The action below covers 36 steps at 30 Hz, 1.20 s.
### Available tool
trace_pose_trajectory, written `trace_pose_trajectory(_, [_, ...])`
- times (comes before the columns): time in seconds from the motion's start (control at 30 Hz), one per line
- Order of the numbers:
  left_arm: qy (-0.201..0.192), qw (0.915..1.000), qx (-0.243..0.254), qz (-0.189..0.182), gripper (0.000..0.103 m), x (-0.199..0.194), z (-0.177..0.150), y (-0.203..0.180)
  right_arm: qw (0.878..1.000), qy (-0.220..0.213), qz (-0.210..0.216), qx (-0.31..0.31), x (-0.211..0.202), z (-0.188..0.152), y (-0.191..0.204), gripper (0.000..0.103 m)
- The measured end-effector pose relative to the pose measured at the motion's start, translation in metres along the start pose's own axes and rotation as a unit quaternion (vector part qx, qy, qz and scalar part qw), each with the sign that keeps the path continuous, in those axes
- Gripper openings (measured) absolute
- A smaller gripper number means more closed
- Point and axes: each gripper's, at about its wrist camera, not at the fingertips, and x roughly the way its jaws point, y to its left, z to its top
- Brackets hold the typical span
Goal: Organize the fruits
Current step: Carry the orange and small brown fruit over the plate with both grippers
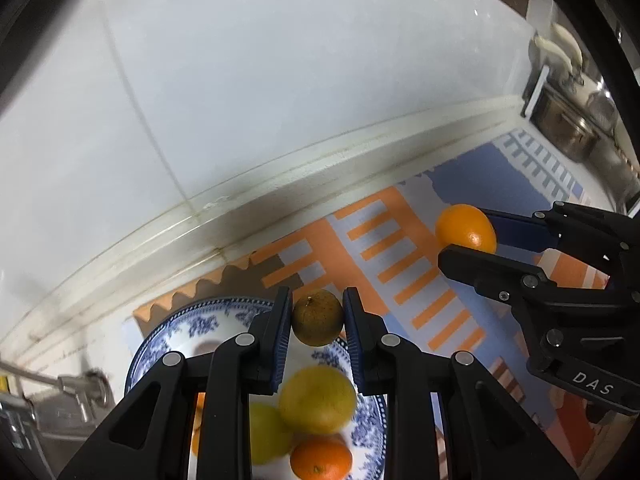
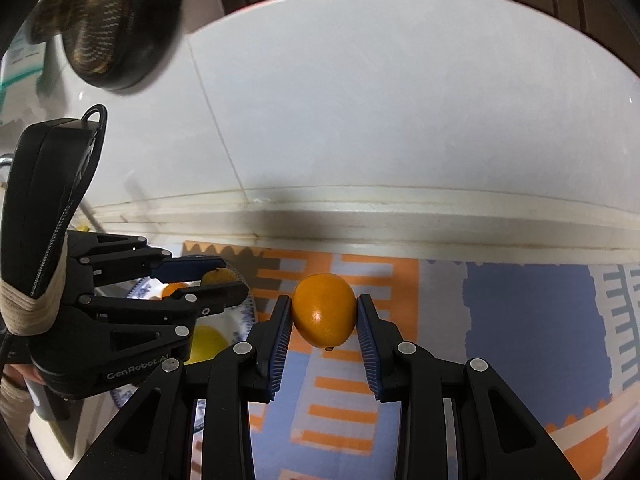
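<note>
My left gripper is shut on a small brownish-green fruit and holds it above a blue-and-white patterned plate. On the plate lie two yellow fruits and an orange fruit. My right gripper is shut on an orange and holds it above the patterned mat. The right gripper also shows in the left wrist view, to the right of the plate. The left gripper shows in the right wrist view, at left over the plate.
A white tiled wall with a raised ledge runs behind the mat. Metal pots stand at far right. A metal tap fitting is at the left. A dark pan hangs at upper left.
</note>
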Motion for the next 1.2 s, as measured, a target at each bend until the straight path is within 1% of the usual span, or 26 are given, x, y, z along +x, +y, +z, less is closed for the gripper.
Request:
trace_pose_trajectory(0.2, [-0.029, 0.9992, -0.023, 0.012, 0.026, -0.028, -0.013, 0.002, 1.0, -0.021, 0.009, -0.019, -0.015, 0.004, 0.015, 0.034])
trace_pose_trajectory(0.4, [-0.054, 0.9968, -0.048, 0.035, 0.026, -0.061, -0.029, 0.014, 0.998, -0.04, 0.026, -0.043, -0.031, 0.007, 0.035, 0.034])
trace_pose_trajectory(0.57, [-0.066, 0.9935, -0.073, 0.058, 0.026, -0.082, -0.044, 0.03, 0.995, -0.045, 0.044, -0.071, -0.033, 0.01, 0.057, 0.034])
trace_pose_trajectory(0.73, [-0.075, 0.9896, -0.09, 0.083, 0.026, -0.093, -0.057, 0.042, 0.992, -0.045, 0.066, -0.098, -0.028, 0.011, 0.077, 0.034])
trace_pose_trajectory(0.87, [-0.073, 0.9869, -0.109, 0.093, 0.026, -0.094, -0.067, 0.05, 0.988, -0.038, 0.082, -0.121, -0.02, 0.012, 0.094, 0.034])
trace_pose_trajectory(1.0, [-0.061, 0.9844, -0.131, 0.099, 0.026, -0.085, -0.076, 0.06, 0.986, -0.025, 0.09, -0.137, -0.008, 0.01, 0.104, 0.034])
trace_pose_trajectory(1.2, [-0.033, 0.9843, -0.148, 0.09, 0.026, -0.064, -0.088, 0.064, 0.986, 0.008, 0.09, -0.143, 0.021, 0.007, 0.108, 0.034])
